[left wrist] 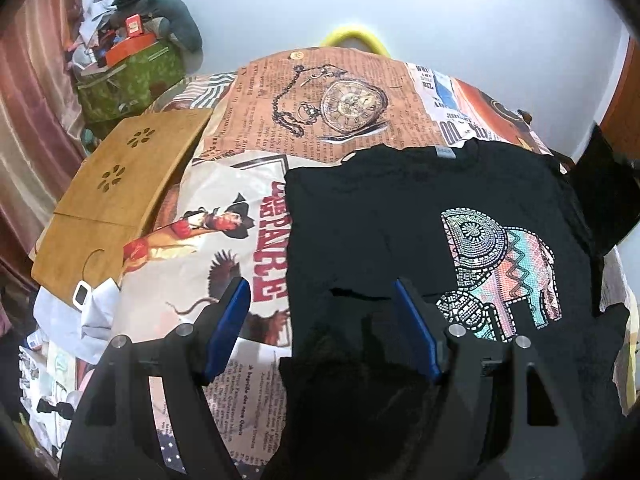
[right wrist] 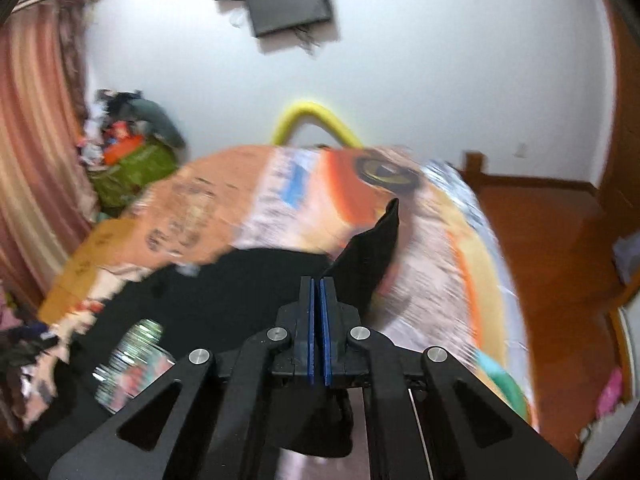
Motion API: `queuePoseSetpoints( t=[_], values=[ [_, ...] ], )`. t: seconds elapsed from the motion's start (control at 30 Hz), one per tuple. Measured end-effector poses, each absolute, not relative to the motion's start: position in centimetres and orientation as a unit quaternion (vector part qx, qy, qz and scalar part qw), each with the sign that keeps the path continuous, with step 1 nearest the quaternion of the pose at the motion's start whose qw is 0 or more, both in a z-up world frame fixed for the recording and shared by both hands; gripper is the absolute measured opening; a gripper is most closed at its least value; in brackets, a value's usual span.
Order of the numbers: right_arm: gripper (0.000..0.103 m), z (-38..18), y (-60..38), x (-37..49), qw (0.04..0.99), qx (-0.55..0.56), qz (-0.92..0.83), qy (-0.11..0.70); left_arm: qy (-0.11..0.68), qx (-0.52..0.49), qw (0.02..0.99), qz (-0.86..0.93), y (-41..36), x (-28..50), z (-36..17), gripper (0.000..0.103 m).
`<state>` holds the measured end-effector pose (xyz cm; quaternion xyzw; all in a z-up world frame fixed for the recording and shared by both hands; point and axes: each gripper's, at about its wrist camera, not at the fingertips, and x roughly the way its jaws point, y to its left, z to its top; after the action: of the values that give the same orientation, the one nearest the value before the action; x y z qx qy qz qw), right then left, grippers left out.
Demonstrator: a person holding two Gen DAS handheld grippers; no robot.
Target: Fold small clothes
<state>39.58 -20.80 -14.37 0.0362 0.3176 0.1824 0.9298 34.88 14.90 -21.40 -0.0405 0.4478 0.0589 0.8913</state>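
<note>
Blue fingers (left wrist: 416, 332) of the left gripper (left wrist: 320, 320) hang open over the near edge of the black shirt (left wrist: 360, 232) — nothing between them. Shirt lies flat on the bed (left wrist: 320, 128), elephant print (left wrist: 500, 272) on its right half. Right gripper (right wrist: 319, 308) is shut; black cloth (right wrist: 372, 252) — probably a sleeve — rises just past its tips, whether pinched I cannot tell. Risk: thin hold slips mid-fold, or the free shirt drags and bunches.

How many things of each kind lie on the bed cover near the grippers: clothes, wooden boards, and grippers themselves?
Clothes: 1, the black T-shirt with an elephant print.
Wooden boards: 1, the wooden board, left of the shirt.
Grippers: 2, the left gripper, open, and the right gripper, shut on a sleeve of the shirt.
Total: 4
</note>
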Motion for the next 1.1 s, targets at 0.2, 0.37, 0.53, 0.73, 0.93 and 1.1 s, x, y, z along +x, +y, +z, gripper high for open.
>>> queuePoseSetpoints(
  t=[0.2,0.37,0.53,0.73,0.93,1.1],
  values=[
    [0.003,-15.6,-12.6,39.3,0.898,0.022,0.277,0.343,0.451,-0.041,0.890,0.061,15.4,34.2,-21.1,0.072],
    [0.013,-16.6,-10.3,38.0,0.880,-0.005,0.307,0.362,0.440,-0.021,0.896,0.060,15.4,34.0,-20.0,0.077],
    [0.035,-15.6,-13.7,38.5,0.896,0.006,0.270,0.352,0.425,-0.025,0.903,0.052,16.6,35.7,-19.2,0.084],
    [0.038,-18.1,-18.5,41.3,0.898,0.011,0.186,0.398,0.472,-0.050,0.877,0.077,19.2,42.0,-22.7,0.084],
    [0.038,-23.4,-19.0,43.9,0.870,0.022,0.174,0.461,0.539,-0.069,0.836,0.072,19.8,47.2,-28.6,0.077],
    [0.021,-24.2,-16.9,45.4,0.877,-0.015,0.189,0.442,0.568,-0.103,0.816,0.044,19.4,49.4,-31.0,0.031]
  ],
)
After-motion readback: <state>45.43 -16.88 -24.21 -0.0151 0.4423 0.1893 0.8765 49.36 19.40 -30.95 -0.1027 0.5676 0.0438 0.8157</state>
